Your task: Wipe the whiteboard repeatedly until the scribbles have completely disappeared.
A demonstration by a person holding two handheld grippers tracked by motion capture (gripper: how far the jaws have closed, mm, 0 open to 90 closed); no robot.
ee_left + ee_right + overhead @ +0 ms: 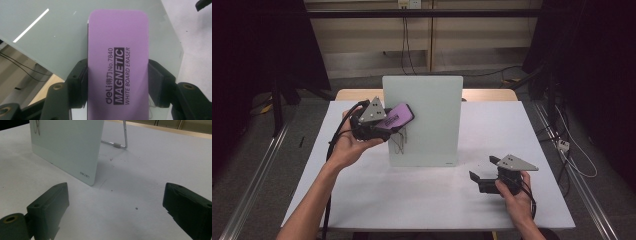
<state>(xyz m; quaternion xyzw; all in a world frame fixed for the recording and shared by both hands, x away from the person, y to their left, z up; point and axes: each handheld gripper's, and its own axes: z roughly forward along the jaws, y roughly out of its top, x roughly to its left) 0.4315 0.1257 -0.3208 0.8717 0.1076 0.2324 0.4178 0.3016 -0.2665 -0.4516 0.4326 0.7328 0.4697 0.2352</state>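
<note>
My left claw (384, 125) grips the purple eraser (396, 118) by its long sides, pressed at the whiteboard's (432, 115) nine o'clock edge. At four o'clock on the desk (412, 195), my right claw (482, 172) rests wide open, holding nothing.

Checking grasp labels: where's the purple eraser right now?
In the high view the purple eraser sits left of centre, clamped in the left gripper against the upper left of the upright whiteboard, above the scribble.
</note>
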